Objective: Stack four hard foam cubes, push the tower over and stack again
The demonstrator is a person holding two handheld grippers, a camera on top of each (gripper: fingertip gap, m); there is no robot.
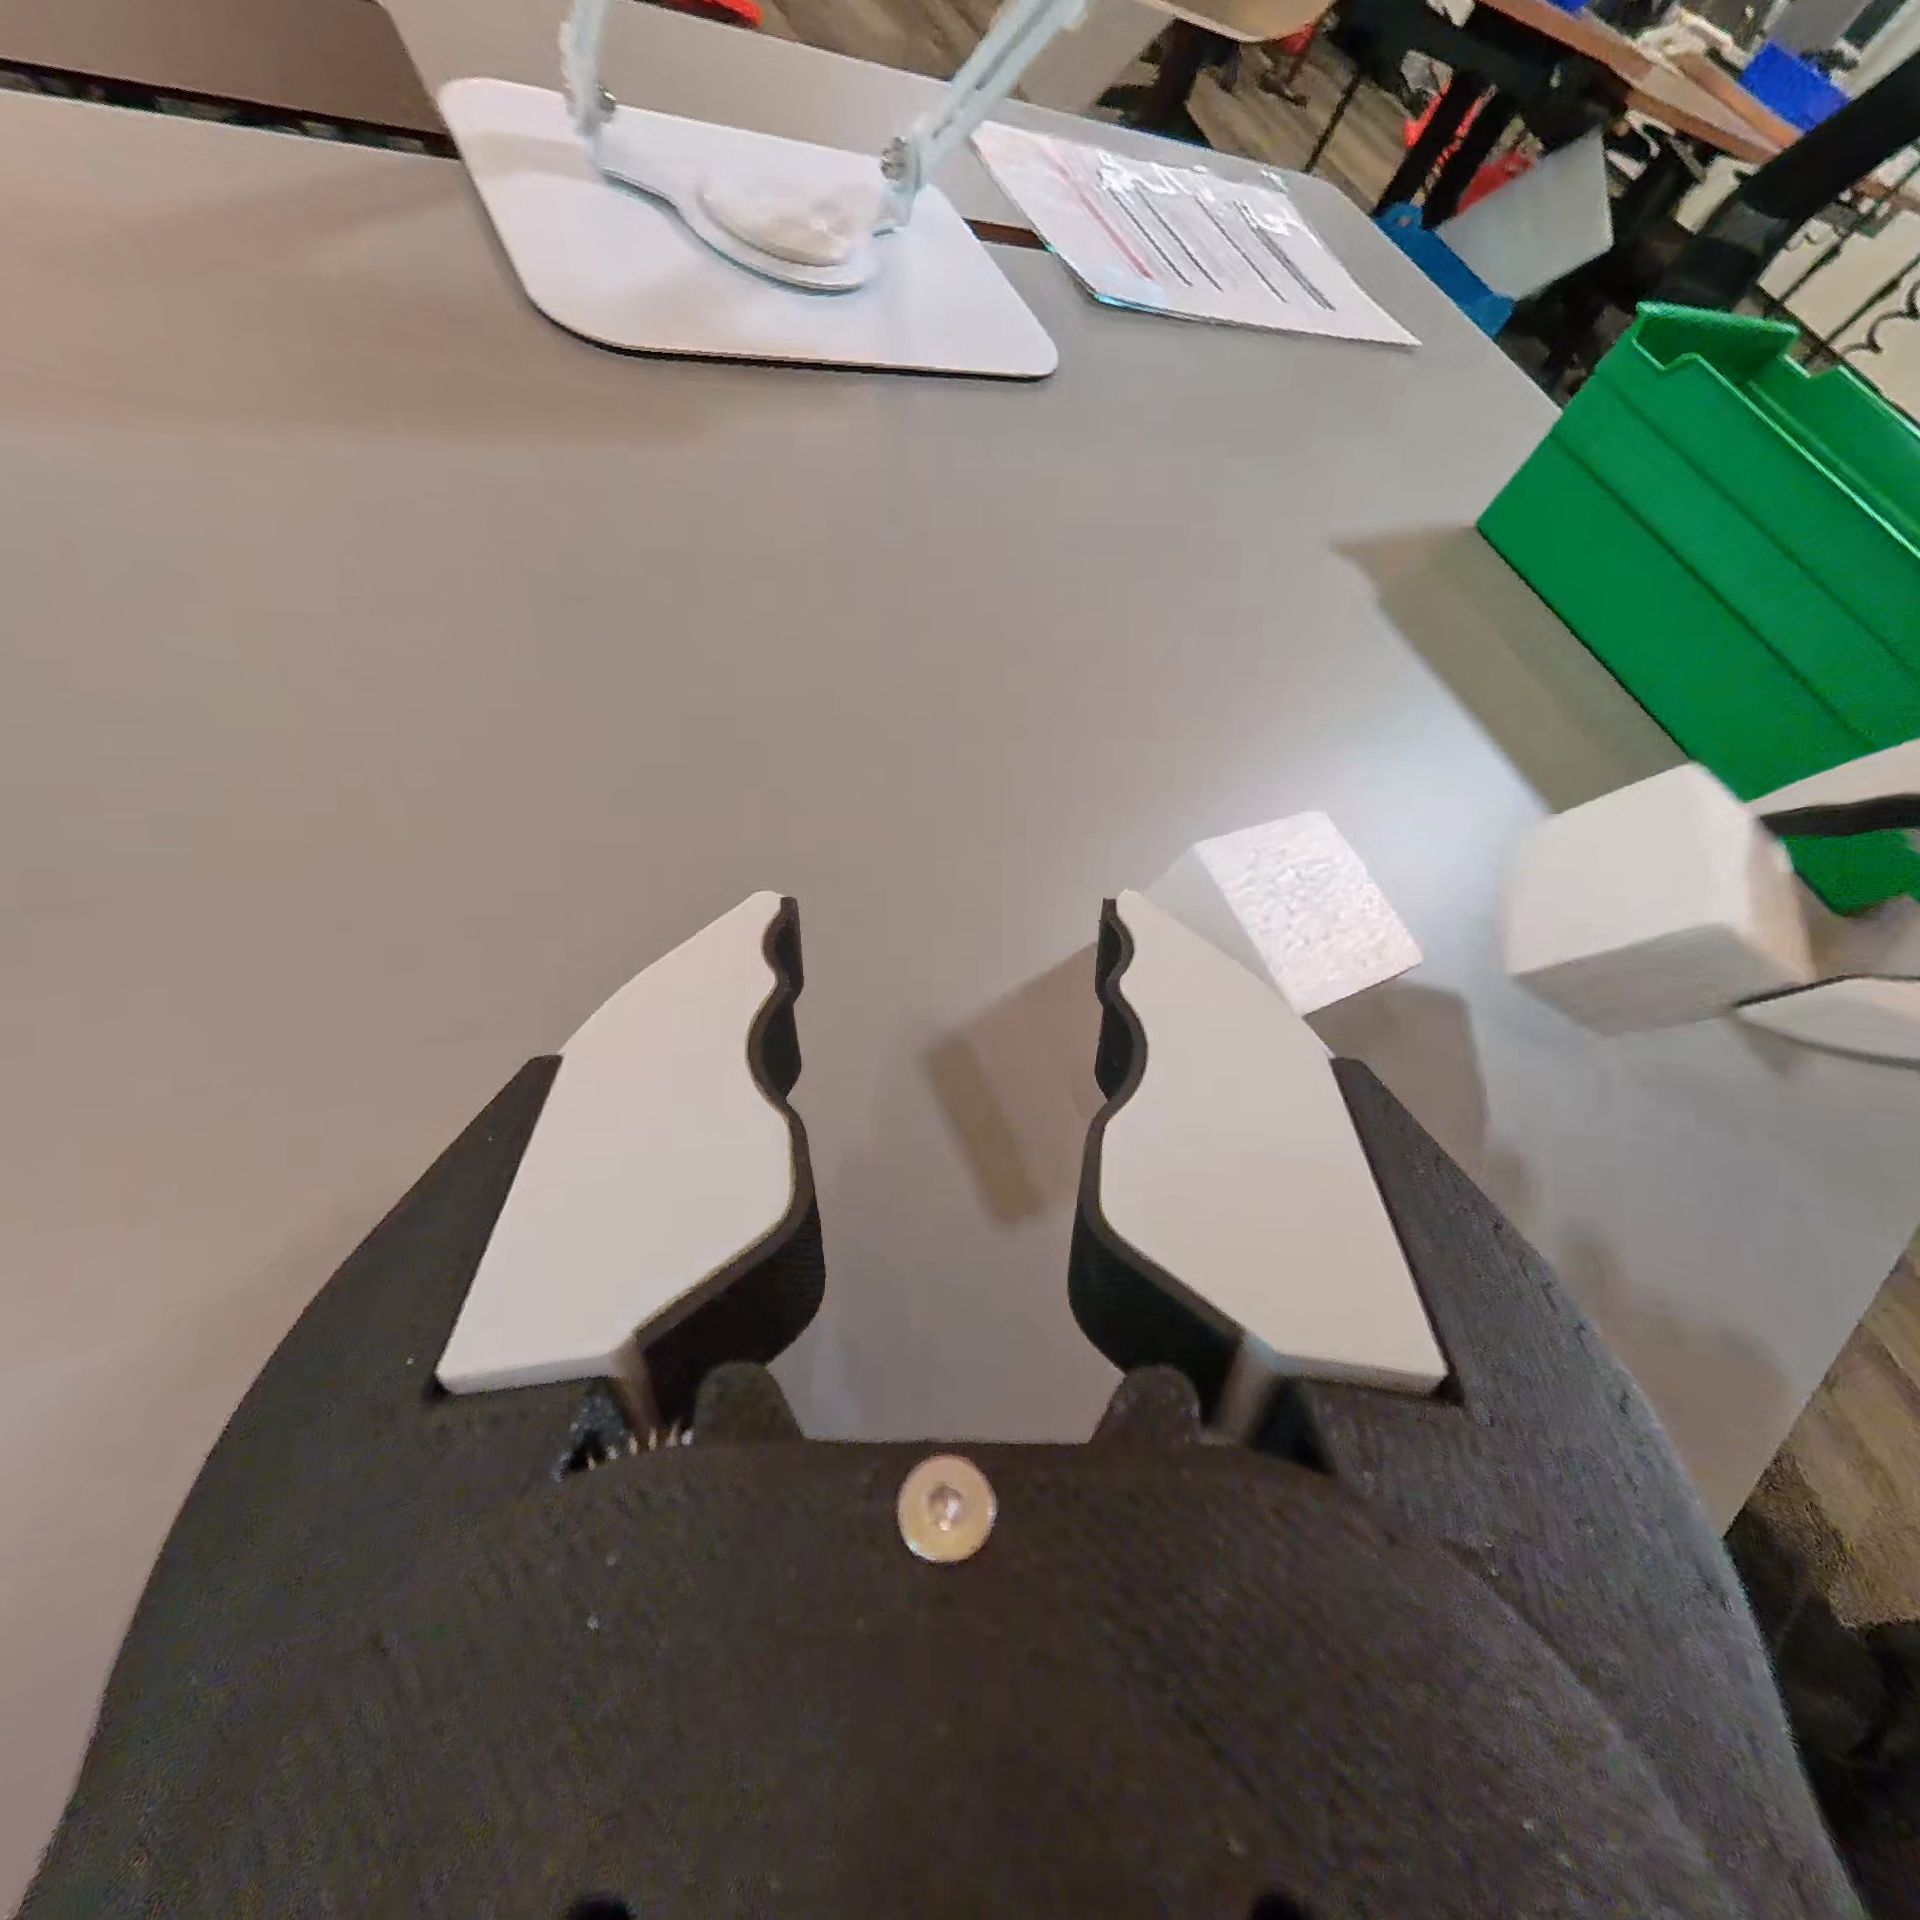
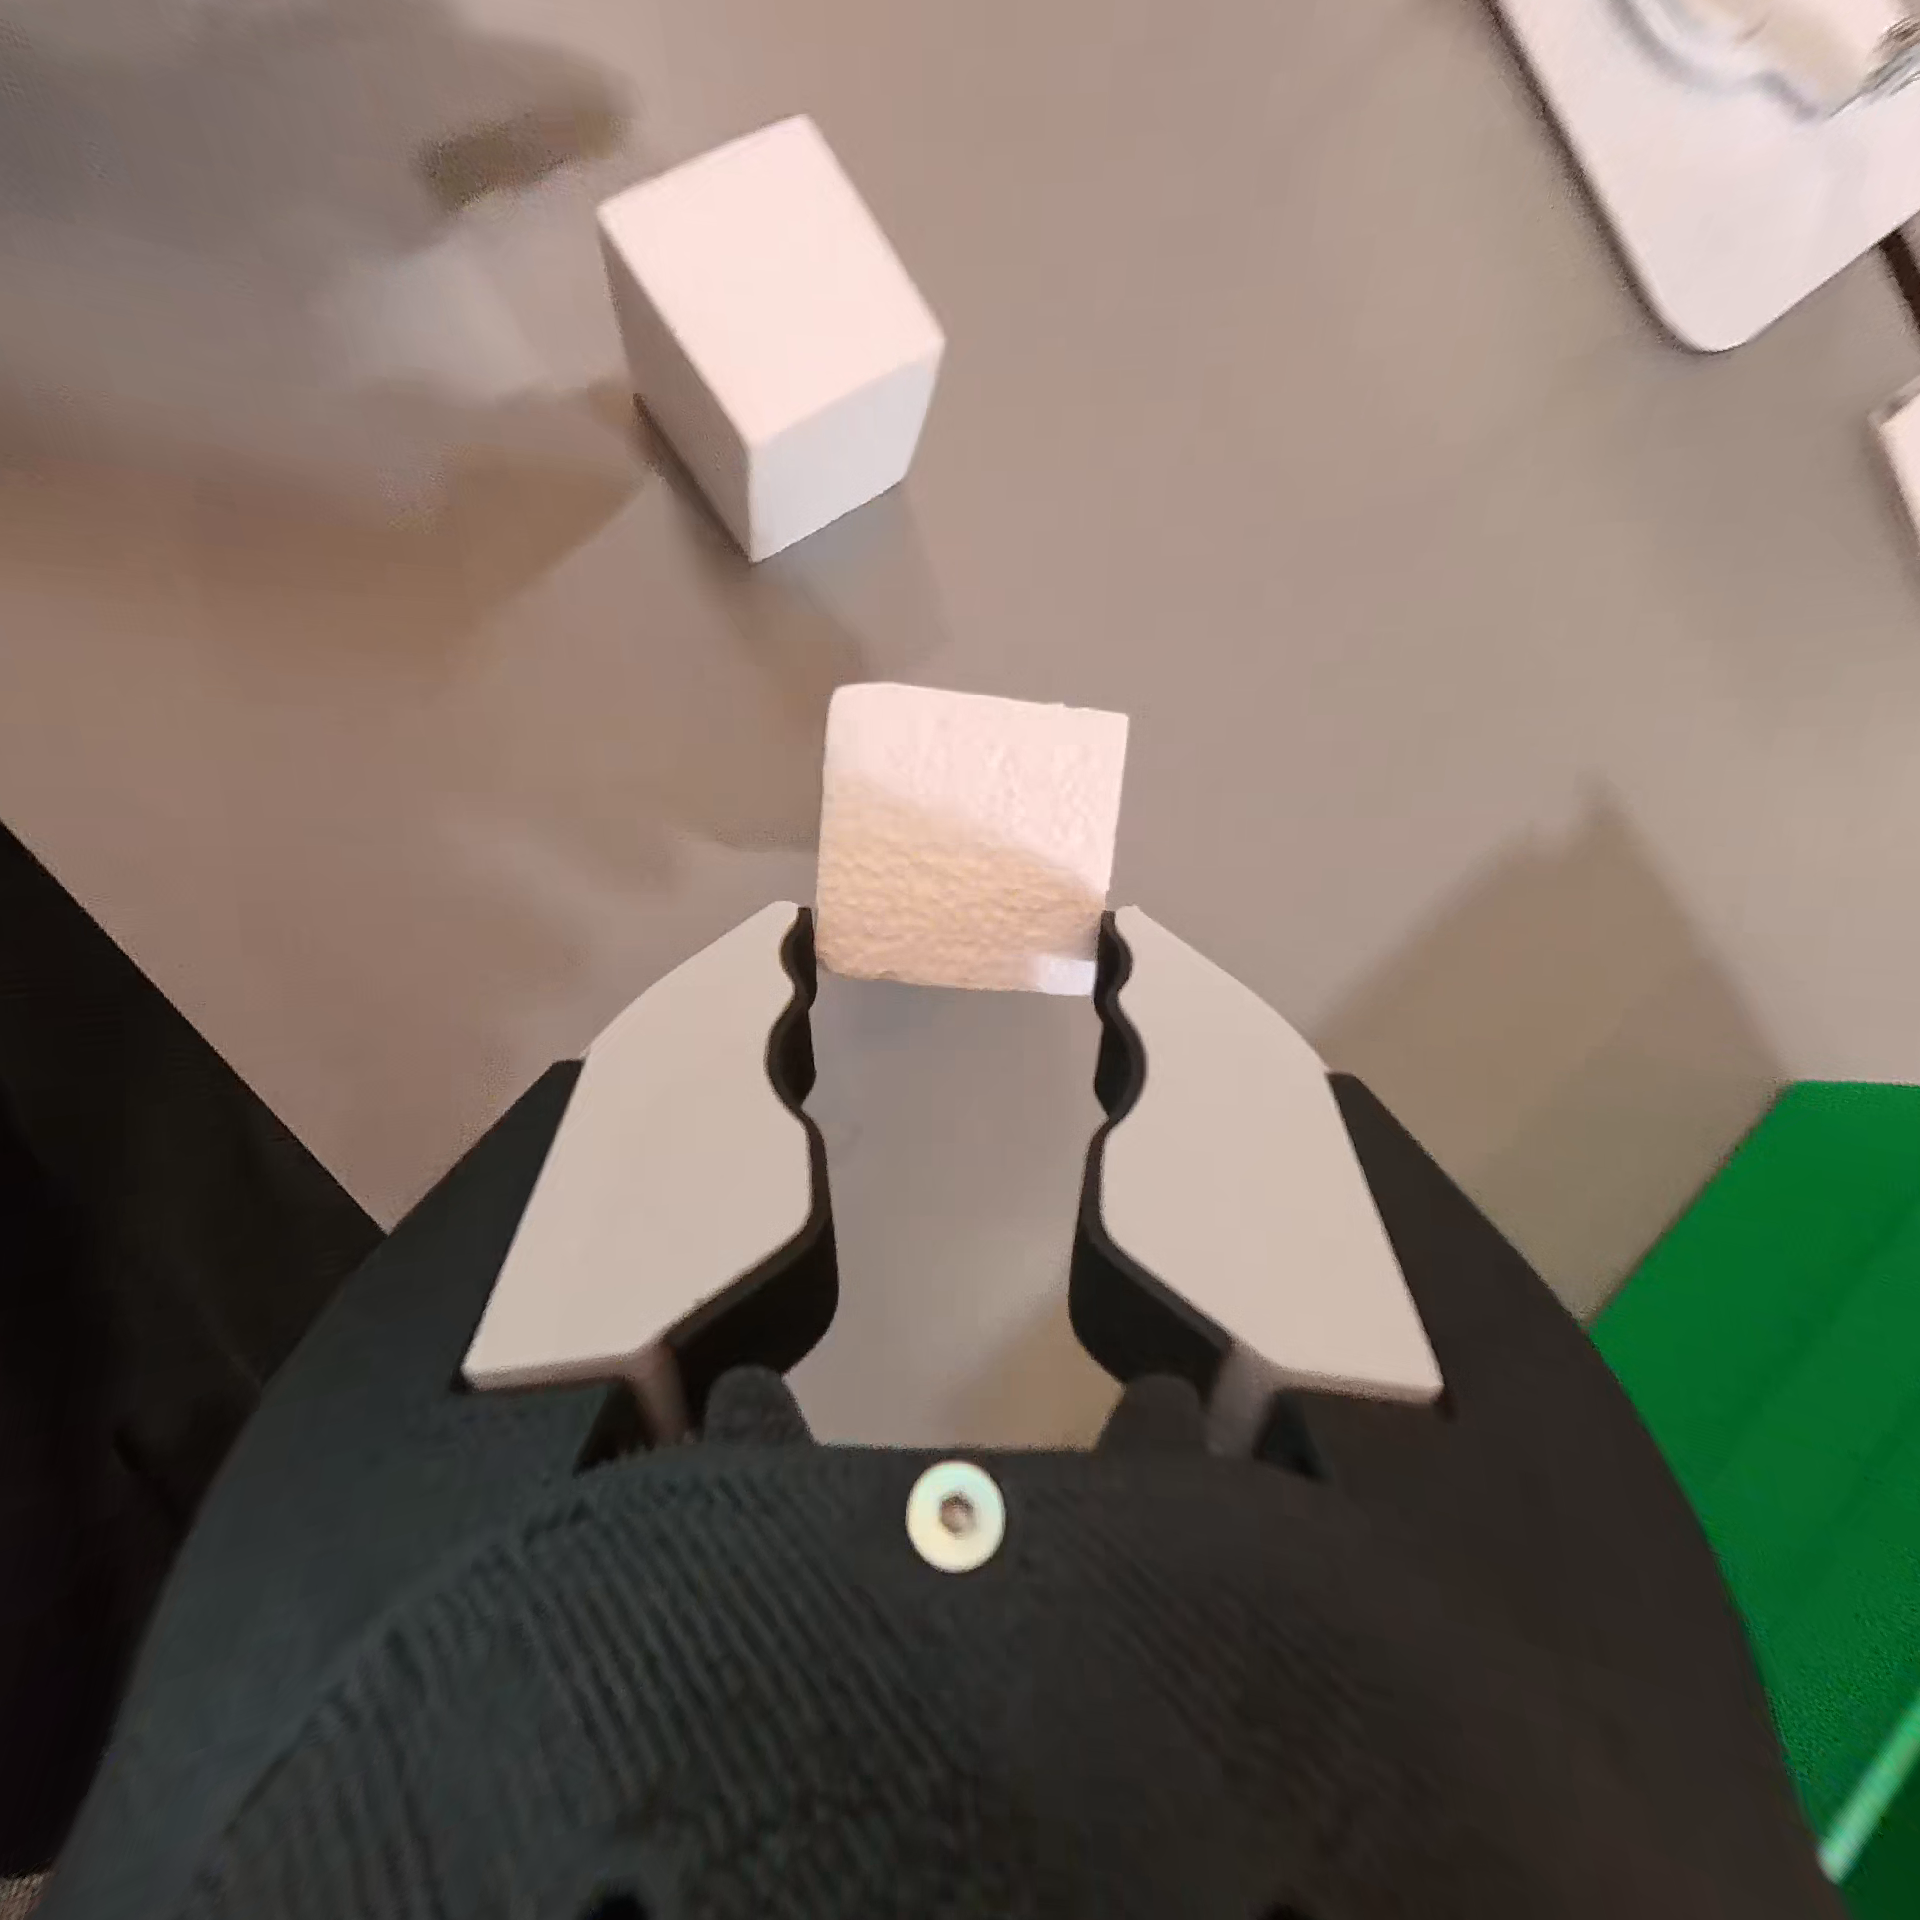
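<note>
**Right wrist view: foam cube pinched at the fingertips, left claw empty**

Right wrist view is showing the right gripper (image 2: 954, 940) clamping a white foam cube (image 2: 971, 831) between the very tips of its fingers (image 2: 717, 1060). Cube is sitting above the grey table (image 2: 1351, 623), casting a shadow onto it; grip is shallow, most of the cube is sticking out past the tips. Frame is slightly blurred.

A second white cube (image 2: 774, 332), smooth-faced, is resting on the table further ahead and a bit left, well apart from the held one. Green bin (image 2: 1766, 1403) is sitting at the lower right, white base plate (image 2: 1714, 187) at the top right corner.

Left wrist view: left gripper (image 1: 949, 935) is hovering over bare table (image 1: 520, 623) with its fingers moderately apart and nothing between them. Nearest thing is a foam cube (image 1: 1309, 909) just beside the right fingertip; can't tell whether it's touching the table. Further right, another white cube (image 1: 1652, 904) is showing with the other gripper's fingers on it, motion-blurred. Can't tell for sure which cube matches which between the two views.

Green bin (image 1: 1714, 582) is standing at the table's right edge. White base plate (image 1: 727, 239) with a lamp-like arm is sitting at the far side, a clear plastic packet (image 1: 1195, 239) just right of it.
</note>
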